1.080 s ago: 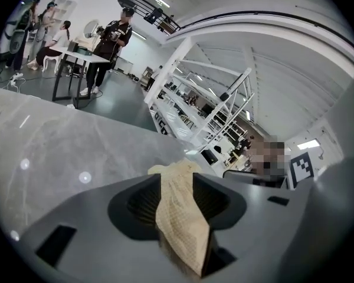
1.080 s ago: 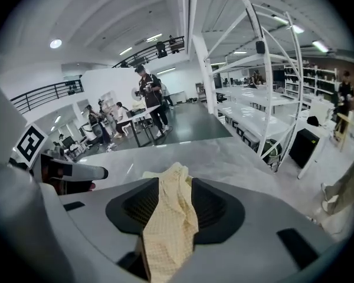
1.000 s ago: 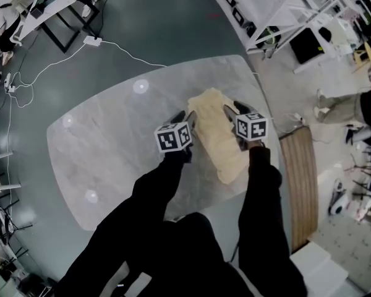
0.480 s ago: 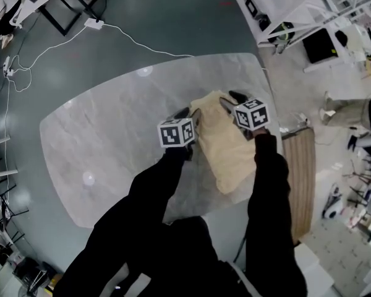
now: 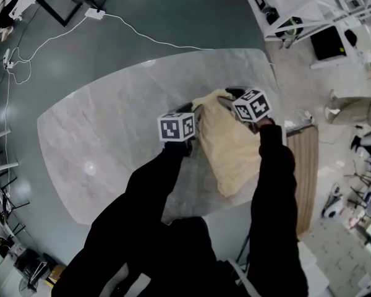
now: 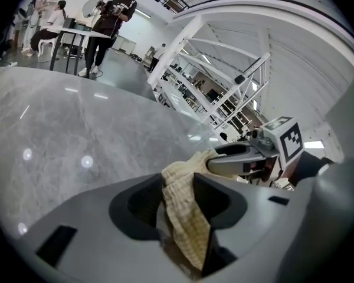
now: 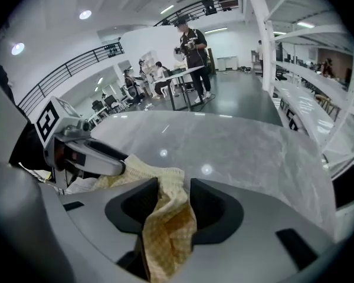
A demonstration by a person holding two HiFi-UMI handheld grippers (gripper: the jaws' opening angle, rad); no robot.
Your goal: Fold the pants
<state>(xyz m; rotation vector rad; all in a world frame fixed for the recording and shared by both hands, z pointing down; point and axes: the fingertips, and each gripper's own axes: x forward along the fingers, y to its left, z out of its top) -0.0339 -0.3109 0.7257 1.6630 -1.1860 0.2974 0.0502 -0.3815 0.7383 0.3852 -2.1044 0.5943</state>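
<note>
Left gripper (image 6: pixel 177 187) pinches a bunched edge of the tan pants (image 5: pixel 232 150). Its jaws have just been opening a little, fabric between them. Right gripper (image 7: pixel 174 193) clamps the same end, just beside. Pants lie on the grey marble table (image 5: pixel 111 129), right side, grippers at the far end.

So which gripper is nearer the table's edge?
The right gripper, by the table's right edge; the left gripper sits further in. Both have the pants between their jaws; the left's have just been opening.
</note>
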